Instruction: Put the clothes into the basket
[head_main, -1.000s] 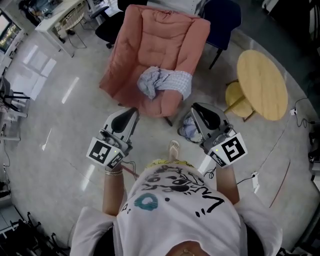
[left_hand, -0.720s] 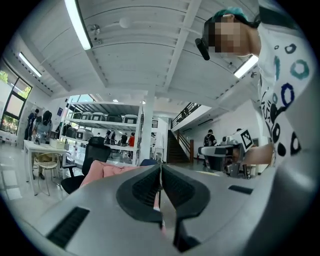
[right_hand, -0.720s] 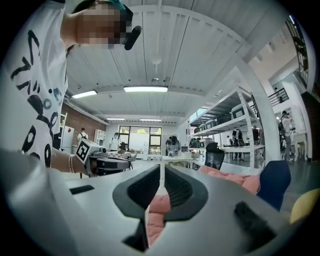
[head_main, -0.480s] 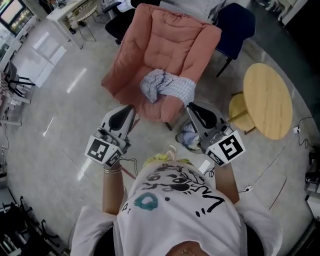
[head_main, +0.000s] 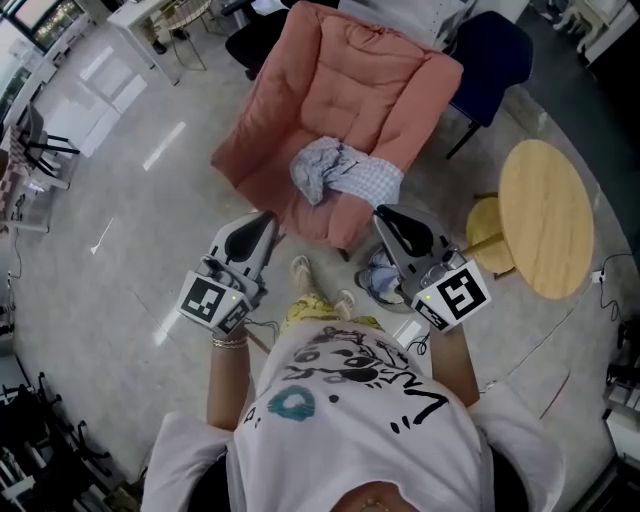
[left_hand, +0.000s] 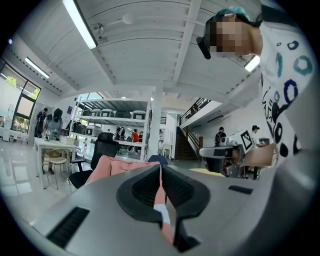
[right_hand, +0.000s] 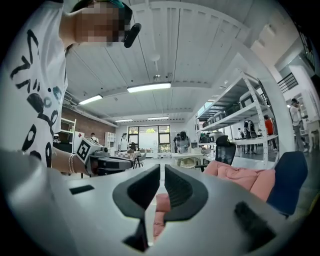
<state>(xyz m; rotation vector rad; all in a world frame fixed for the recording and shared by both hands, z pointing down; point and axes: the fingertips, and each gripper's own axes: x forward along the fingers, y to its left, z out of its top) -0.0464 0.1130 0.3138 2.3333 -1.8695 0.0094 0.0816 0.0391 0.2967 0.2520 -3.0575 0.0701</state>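
Observation:
A heap of clothes (head_main: 338, 172), grey-blue and white checked, lies on the seat of a pink armchair (head_main: 350, 90). On the floor by the chair's front right corner stands a small round basket (head_main: 368, 281) with some cloth in it, partly hidden behind my right gripper (head_main: 383, 214). That gripper is shut and empty, pointing level at the chair's front edge. My left gripper (head_main: 264, 220) is also shut and empty, short of the chair's front left corner. In the left gripper view the jaws (left_hand: 160, 167) meet, with the pink armchair (left_hand: 107, 167) beyond. The right gripper (right_hand: 162, 169) faces the armchair (right_hand: 245, 182) too.
A round wooden table (head_main: 545, 215) and a yellow stool (head_main: 485, 222) stand to the right of the basket. A dark blue chair (head_main: 490, 60) is behind the armchair. White desks (head_main: 150, 25) are at the far left. The person's feet (head_main: 300, 270) show between the grippers.
The person has stepped towards the armchair and a foot now shows between the grippers. Both grippers came nearer the chair's front and stayed shut. The clothes have not moved.

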